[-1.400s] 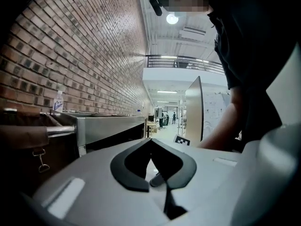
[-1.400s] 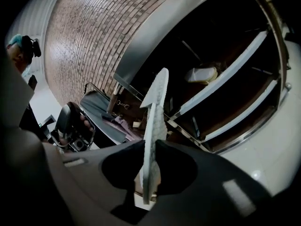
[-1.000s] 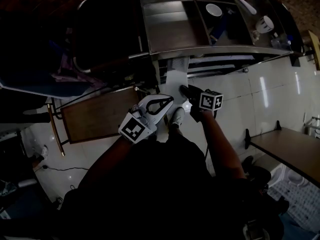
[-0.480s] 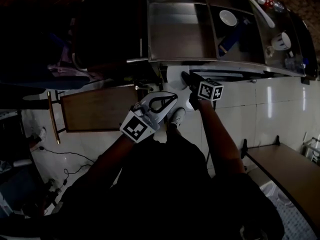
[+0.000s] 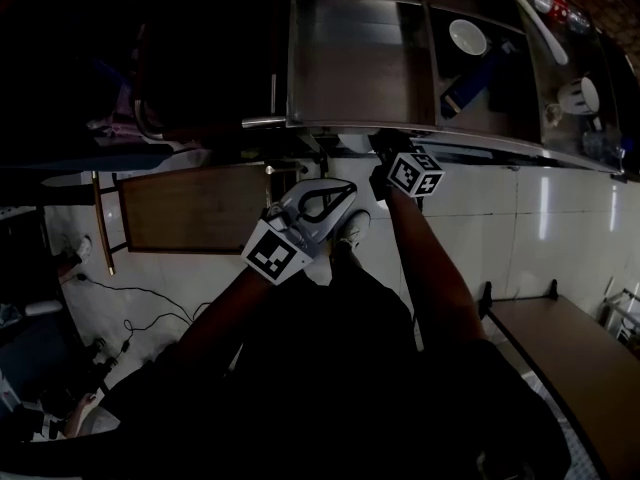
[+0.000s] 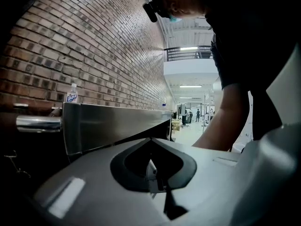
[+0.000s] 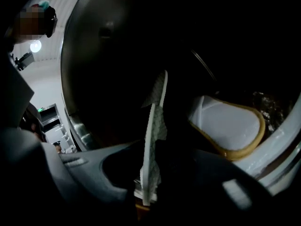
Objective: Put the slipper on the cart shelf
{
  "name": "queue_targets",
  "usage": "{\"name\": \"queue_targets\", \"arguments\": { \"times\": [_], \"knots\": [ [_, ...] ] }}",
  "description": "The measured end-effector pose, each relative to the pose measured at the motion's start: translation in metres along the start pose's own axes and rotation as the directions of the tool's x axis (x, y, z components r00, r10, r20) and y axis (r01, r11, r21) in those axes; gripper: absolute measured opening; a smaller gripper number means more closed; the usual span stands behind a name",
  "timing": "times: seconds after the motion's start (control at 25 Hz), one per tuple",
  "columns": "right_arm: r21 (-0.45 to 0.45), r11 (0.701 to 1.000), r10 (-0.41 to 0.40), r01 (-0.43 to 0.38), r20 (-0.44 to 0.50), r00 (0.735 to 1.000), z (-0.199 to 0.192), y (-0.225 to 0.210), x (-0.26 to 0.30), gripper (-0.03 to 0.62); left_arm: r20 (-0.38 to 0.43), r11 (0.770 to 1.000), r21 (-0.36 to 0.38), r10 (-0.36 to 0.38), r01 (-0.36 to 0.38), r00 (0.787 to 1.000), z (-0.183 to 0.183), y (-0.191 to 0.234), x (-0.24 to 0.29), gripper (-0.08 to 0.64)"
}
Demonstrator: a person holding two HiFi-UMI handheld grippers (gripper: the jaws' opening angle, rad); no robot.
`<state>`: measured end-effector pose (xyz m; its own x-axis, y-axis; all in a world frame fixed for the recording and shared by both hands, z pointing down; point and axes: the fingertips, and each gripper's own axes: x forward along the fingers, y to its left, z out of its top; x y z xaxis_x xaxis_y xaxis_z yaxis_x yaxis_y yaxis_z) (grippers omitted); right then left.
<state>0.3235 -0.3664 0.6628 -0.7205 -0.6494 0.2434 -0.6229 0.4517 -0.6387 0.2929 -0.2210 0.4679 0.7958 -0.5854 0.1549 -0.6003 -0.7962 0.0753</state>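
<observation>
My right gripper (image 7: 149, 182) is shut on a white slipper (image 7: 153, 131), which stands edge-on between the jaws. Beyond it lies a second white slipper (image 7: 226, 127) with a tan rim, on a lower shelf of the steel cart (image 5: 350, 68). In the head view the right gripper (image 5: 385, 146) reaches under the cart's front edge, and the slipper it holds is hidden there. My left gripper (image 5: 345, 190) hangs just left of it, in front of the cart. Its jaws (image 6: 151, 139) are shut with nothing between them.
The cart's top holds a white bowl (image 5: 467, 36), a cup (image 5: 580, 95) and a blue item (image 5: 468, 84). A bottle (image 6: 71, 94) stands above the cart's handle (image 6: 37, 124). A low wooden table (image 5: 190, 208) sits at left, a bench (image 5: 560, 338) at right. My shoe (image 5: 352, 230) is near the cart.
Both grippers have moved up the head view toward the cart. The right one, out over the floor before, now reaches under the cart's front edge with the slipper.
</observation>
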Motion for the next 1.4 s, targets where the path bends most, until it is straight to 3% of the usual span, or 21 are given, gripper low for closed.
{"name": "queue_targets", "arguments": {
  "times": [0.24, 0.36, 0.48, 0.68, 0.92, 1.0, 1.2, 1.4],
  "knots": [
    [-0.099, 0.994, -0.042, 0.041, -0.008, 0.999, 0.006, -0.006, 0.019, 0.069, -0.011, 1.000, 0.009, 0.027, -0.027, 1.000, -0.006, -0.001, -0.002, 0.002],
    [-0.161, 0.982, -0.102, 0.098, -0.015, 0.995, 0.006, -0.013, 0.021, 0.087, -0.016, 0.999, 0.000, 0.043, -0.043, 0.999, -0.010, 0.000, -0.005, 0.002],
    [-0.232, 0.960, -0.166, 0.158, -0.014, 0.986, 0.007, -0.018, 0.018, 0.124, -0.023, 0.998, -0.011, 0.054, -0.054, 0.998, -0.013, 0.000, -0.008, 0.002],
    [-0.327, 0.924, -0.212, 0.198, -0.005, 0.977, 0.013, -0.019, 0.012, 0.242, -0.020, 0.999, -0.011, 0.053, -0.054, 0.998, -0.012, -0.001, -0.009, 0.002],
    [-0.430, 0.872, -0.248, 0.233, 0.024, 0.969, 0.024, -0.012, -0.011, 0.285, -0.019, 0.998, -0.016, 0.056, -0.056, 0.998, -0.008, 0.000, -0.014, 0.002],
    [-0.431, 0.868, -0.256, 0.246, 0.034, 0.966, 0.025, -0.014, -0.025, 0.285, -0.014, 0.998, -0.010, 0.056, -0.056, 0.998, -0.006, 0.000, -0.017, 0.002],
    [-0.455, 0.870, -0.216, 0.193, 0.001, 0.976, 0.021, -0.003, -0.054, 0.285, 0.004, 0.998, 0.001, 0.061, -0.061, 0.998, 0.003, -0.003, -0.027, 0.002],
    [-0.544, 0.838, -0.090, 0.031, -0.081, 0.993, 0.007, 0.045, -0.075, 0.281, 0.013, 0.996, 0.011, 0.086, -0.086, 0.996, 0.010, -0.007, -0.042, 0.002]
  ]
}}
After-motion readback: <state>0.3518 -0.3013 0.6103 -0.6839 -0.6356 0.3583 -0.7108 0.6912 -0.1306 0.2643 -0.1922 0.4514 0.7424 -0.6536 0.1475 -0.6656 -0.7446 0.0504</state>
